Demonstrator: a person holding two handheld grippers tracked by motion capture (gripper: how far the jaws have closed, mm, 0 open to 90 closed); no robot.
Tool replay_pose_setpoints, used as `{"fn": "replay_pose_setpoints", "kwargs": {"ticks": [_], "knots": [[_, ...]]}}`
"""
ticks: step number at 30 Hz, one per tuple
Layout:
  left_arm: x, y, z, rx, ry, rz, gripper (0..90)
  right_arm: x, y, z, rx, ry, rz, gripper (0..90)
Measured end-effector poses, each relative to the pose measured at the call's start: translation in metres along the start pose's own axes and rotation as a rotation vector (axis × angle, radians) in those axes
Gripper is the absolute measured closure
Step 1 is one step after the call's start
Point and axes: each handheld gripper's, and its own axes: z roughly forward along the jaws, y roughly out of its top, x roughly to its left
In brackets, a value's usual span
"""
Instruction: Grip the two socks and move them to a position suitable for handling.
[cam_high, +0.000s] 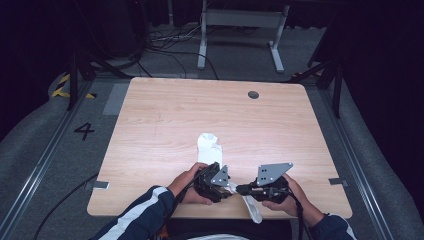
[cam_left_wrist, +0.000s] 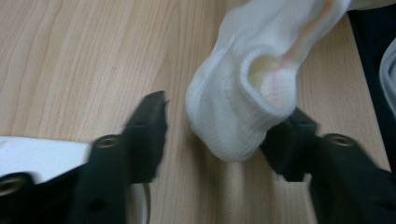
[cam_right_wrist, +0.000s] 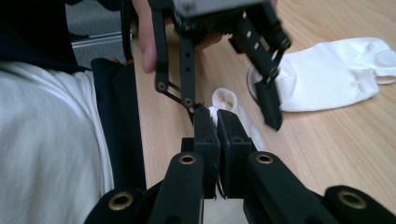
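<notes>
From above, your left gripper and right gripper meet over a white sock at the table's near edge. Left gripper view: jaws half-open, cuff between them, unpinched. Right gripper view: jaws clamped on fabric.

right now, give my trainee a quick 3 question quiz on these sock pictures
1. True or false: the right gripper is shut on the held sock.
2. How do the left gripper jaws stand around that sock's cuff? A: clamped flat on it. B: apart, cuff between them.
3. What lies flat on the table beyond the grippers?

Key: 1 true. 2 B. 3 a second white sock.
</notes>
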Motion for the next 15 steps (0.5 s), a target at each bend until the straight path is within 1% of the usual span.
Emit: {"fn": "replay_pose_setpoints", "kwargs": {"ticks": [1,3,4,5,6,7,8,9,10,11,12,13,14,15], "knots": [[0.002,0.000,-0.001,-0.008,0.000,-0.001,56.4,-0.001,0.000,-0.002,-0.009,0.001,0.005,87.9],[0.005,-0.002,-0.006,-0.030,-0.008,-0.020,63.1,-0.003,-0.001,-0.006,-0.016,-0.020,0.007,87.9],[0.006,-0.002,-0.008,-0.034,0.002,-0.032,66.8,-0.006,-0.003,-0.008,-0.021,-0.031,0.017,87.9],[0.008,-0.003,-0.010,-0.030,0.012,-0.031,67.4,-0.009,-0.004,-0.011,-0.027,-0.044,0.027,87.8],[0.010,-0.004,-0.013,-0.048,0.014,-0.040,69.8,-0.011,-0.006,-0.012,-0.030,-0.059,0.034,87.9],[0.011,-0.005,-0.016,-0.066,0.008,-0.054,75.5,-0.015,-0.008,-0.015,-0.043,-0.067,0.058,87.8],[0.013,-0.004,-0.017,-0.065,0.018,-0.045,78.0,-0.019,-0.010,-0.016,-0.050,-0.068,0.071,87.7],[0.014,-0.004,-0.018,-0.069,0.025,-0.050,81.9,-0.022,-0.012,-0.017,-0.053,-0.082,0.080,87.7],[0.014,-0.003,-0.019,-0.081,0.020,-0.059,86.7,-0.025,-0.013,-0.018,-0.056,-0.093,0.092,87.6],[0.015,-0.003,-0.019,-0.082,0.018,-0.059,86.9,-0.028,-0.015,-0.019,-0.062,-0.091,0.104,87.6],[0.016,-0.002,-0.018,-0.081,0.025,-0.056,86.8,-0.029,-0.016,-0.019,-0.062,-0.096,0.113,87.6],[0.017,-0.001,-0.017,-0.080,0.035,-0.069,83.6,-0.032,-0.017,-0.018,-0.062,-0.100,0.121,87.6],[0.018,0.000,-0.014,-0.075,0.048,-0.076,76.3,-0.033,-0.018,-0.018,-0.062,-0.095,0.127,87.6],[0.019,0.002,-0.012,-0.067,0.049,-0.088,68.4,-0.034,-0.018,-0.017,-0.060,-0.094,0.122,87.7]]}}
